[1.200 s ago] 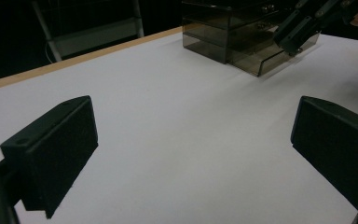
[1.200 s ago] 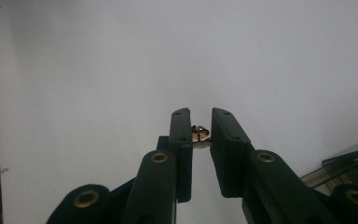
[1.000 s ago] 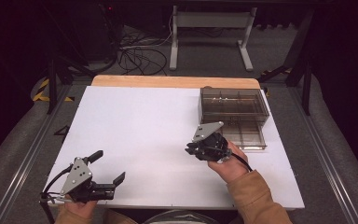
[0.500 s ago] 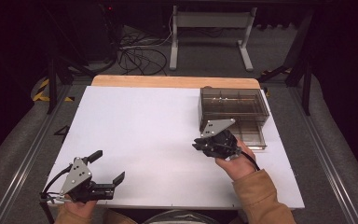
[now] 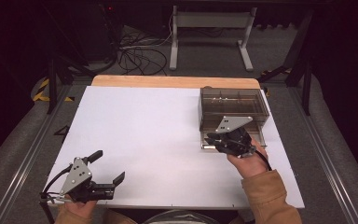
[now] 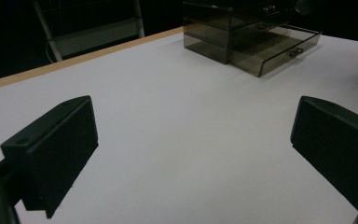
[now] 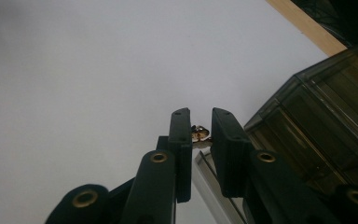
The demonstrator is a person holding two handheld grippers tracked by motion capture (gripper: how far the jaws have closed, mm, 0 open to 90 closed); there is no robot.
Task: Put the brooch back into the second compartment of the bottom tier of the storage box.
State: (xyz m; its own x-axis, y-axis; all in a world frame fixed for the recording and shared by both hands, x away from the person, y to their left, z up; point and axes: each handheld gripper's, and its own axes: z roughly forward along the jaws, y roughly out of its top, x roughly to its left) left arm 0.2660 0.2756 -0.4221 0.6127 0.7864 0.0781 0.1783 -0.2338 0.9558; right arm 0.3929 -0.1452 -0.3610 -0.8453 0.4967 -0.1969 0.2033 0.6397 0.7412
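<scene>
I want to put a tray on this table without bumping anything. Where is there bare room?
Bare white table runs from the wooden back edge down between the drawer box and the left hand-held gripper. It is crowded at the box's open drawer, where the right hand-held gripper works.

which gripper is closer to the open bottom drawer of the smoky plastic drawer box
Right. The right gripper is at the front of the pulled-out drawer, jaws nearly shut around its small knob. The left gripper sits open at the table's near left corner, far from the drawer box.
</scene>
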